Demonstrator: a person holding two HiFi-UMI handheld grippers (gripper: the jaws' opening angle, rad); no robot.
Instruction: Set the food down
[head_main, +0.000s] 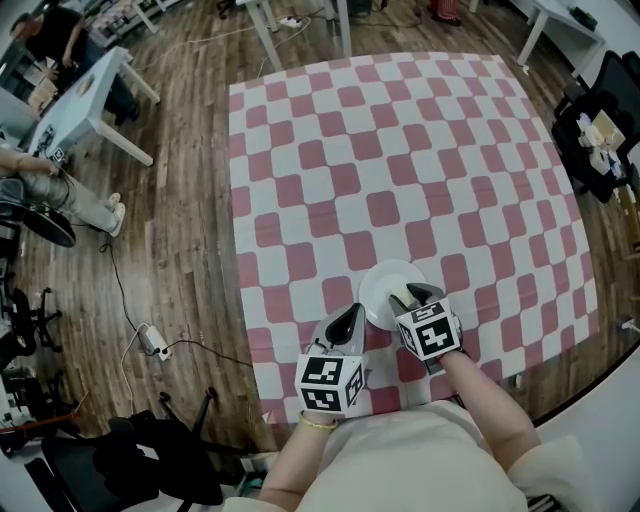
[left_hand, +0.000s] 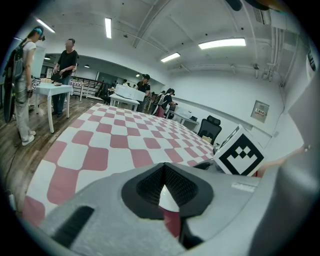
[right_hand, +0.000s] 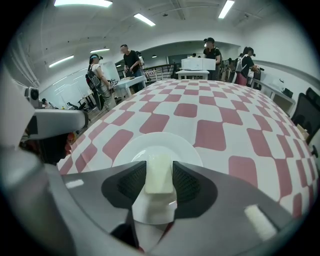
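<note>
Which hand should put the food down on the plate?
Right. The right hand-held gripper grips the pale food block over the white plate. The left hand-held gripper is shut and empty, beside the plate.

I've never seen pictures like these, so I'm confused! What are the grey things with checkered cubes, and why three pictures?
A person holds a grey two-jaw tool in each hand. One picture comes from a camera on the person's head, looking down; the other two come from cameras riding on the tools. A pink-and-white checked cloth covers the surface, with a round white plate on it. The right tool pinches a pale yellow block of food over the plate. The left tool is shut and empty, close beside.
</note>
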